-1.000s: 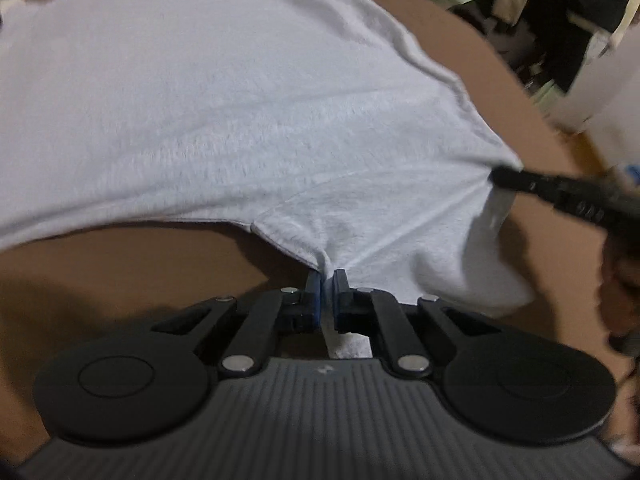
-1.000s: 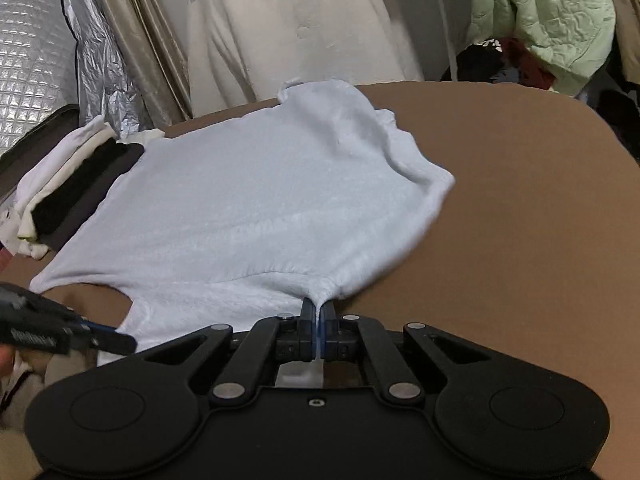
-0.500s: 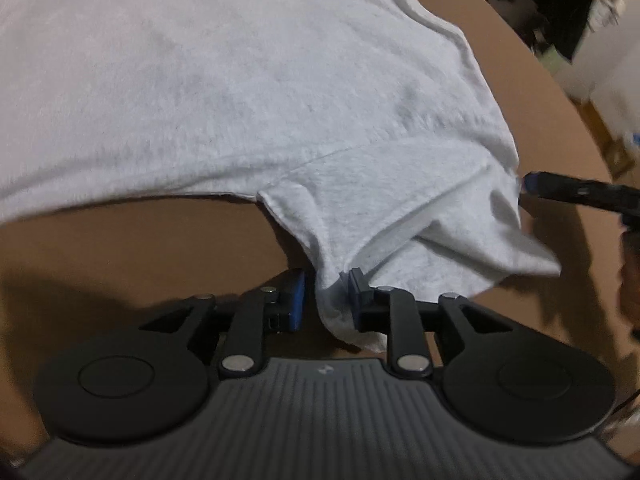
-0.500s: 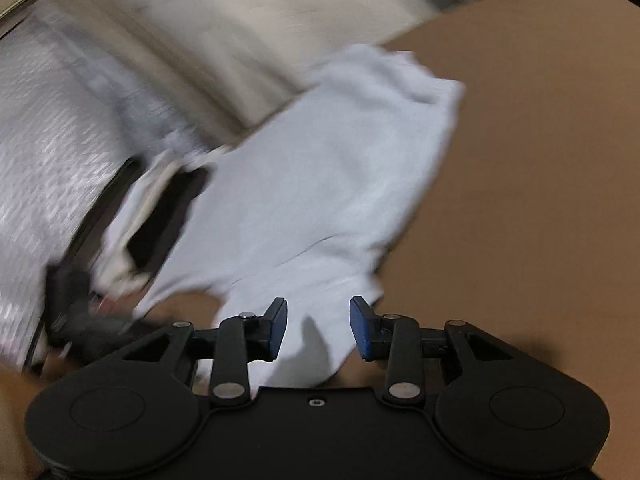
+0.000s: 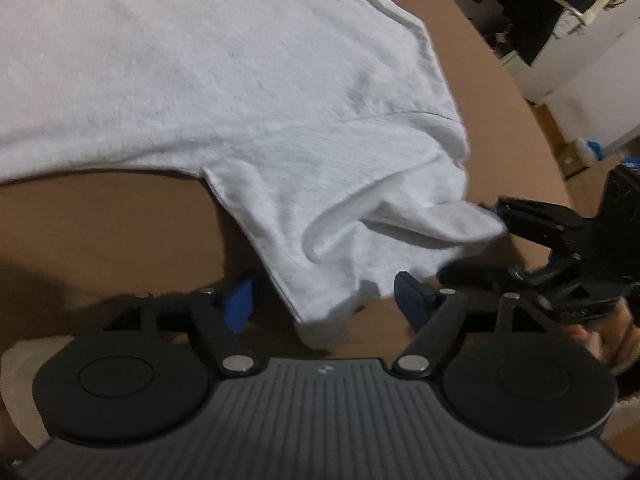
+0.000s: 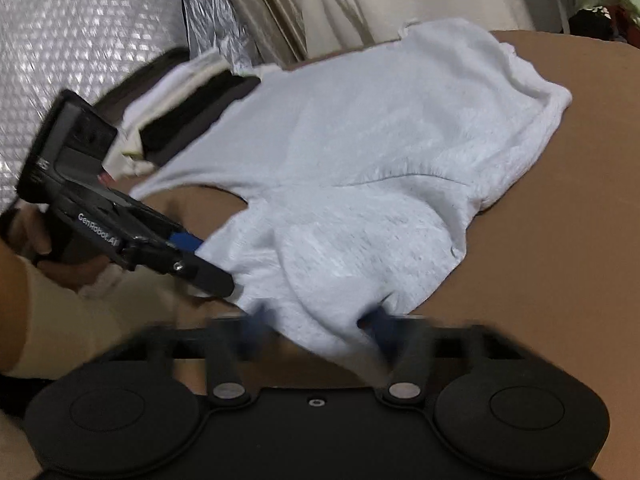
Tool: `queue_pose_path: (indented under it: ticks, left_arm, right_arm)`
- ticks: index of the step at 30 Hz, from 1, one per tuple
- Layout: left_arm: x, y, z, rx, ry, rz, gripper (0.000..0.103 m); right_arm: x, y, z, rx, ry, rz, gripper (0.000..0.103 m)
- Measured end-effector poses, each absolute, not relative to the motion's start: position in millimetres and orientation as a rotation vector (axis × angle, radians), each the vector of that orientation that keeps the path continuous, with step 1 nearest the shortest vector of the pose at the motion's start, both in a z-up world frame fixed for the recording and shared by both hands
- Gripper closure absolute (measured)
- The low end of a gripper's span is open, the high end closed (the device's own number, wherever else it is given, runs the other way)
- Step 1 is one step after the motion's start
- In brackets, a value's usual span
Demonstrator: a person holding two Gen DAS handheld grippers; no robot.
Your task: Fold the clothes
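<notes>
A white T-shirt (image 5: 200, 80) lies spread on the brown table (image 5: 100, 220). Its near sleeve is folded over on itself. My left gripper (image 5: 326, 300) is low over the table and its jaws are opening; the sleeve's hem lies loose between the blue pads, which do not press on it. From the right, my right gripper (image 5: 476, 244) reaches the sleeve's fold. In the right wrist view the shirt (image 6: 360, 140) bulges between the blurred pads of my right gripper (image 6: 318, 320), whose jaws are closing. My left gripper (image 6: 208, 260) is at the sleeve's left edge.
A stack of folded white and black clothes (image 6: 180, 120) sits at the table's far left beside silver bubble foil (image 6: 80, 40). A person's hand (image 6: 60, 260) holds the left gripper. Hanging clothes and boxes (image 5: 540, 0) crowd the space beyond the table's right edge (image 6: 560, 280).
Both grippers were shut on the shirt's near edge and have let go. The sleeve has dropped onto the table in a fold. The right gripper has dipped and swung toward the sleeve.
</notes>
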State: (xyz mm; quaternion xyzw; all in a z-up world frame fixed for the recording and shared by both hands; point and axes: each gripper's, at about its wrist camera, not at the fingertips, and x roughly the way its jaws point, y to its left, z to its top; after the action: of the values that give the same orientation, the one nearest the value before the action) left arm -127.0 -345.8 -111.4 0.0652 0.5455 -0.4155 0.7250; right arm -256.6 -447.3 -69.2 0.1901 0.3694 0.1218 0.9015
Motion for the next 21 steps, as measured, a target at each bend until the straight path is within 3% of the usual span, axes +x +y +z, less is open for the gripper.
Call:
queue_pose_path:
  ticks: [1, 2, 8, 11, 13, 17, 19, 20, 21]
  left_arm:
    - [-130, -347, -107, 0.158, 1.19, -0.909, 0.08]
    - [-133, -349, -103, 0.171, 1.177, -0.902, 0.097]
    - [-130, -322, -69, 0.051, 1.187, -0.968, 0.095]
    - [-132, -319, -85, 0.142, 1.271, -0.934, 0.094]
    - [-145, -326, -104, 0.345, 1.262, -0.826, 0.094]
    - [-157, -331, -111, 0.449, 1.231, -0.797, 0.093]
    - [-155, -330, -98, 0.448, 1.197, -0.785, 0.086]
    - [-153, -328, -91, 0.444, 1.168, -0.767, 0.076]
    - [-151, -327, -83, 0.439, 1.138, -0.75, 0.073]
  right_arm:
    - [-252, -448, -70, 0.398, 0.788, 0.261, 0.097]
    - [-251, -452, -71, 0.436, 0.792, 0.284, 0.097]
    - [-262, -482, -60, 0.812, 0.766, 0.521, 0.097]
    - [-267, -478, -62, 0.7, 0.836, 0.431, 0.097]
    - [-268, -472, -76, 0.646, 0.903, 0.384, 0.097]
    - [-266, -468, -85, 0.671, 0.948, 0.357, 0.093]
    - [-265, -472, -77, 0.644, 0.951, 0.33, 0.069]
    - [-265, -474, -72, 0.631, 0.952, 0.317, 0.063]
    - [-266, -484, -61, 0.603, 0.902, 0.266, 0.055]
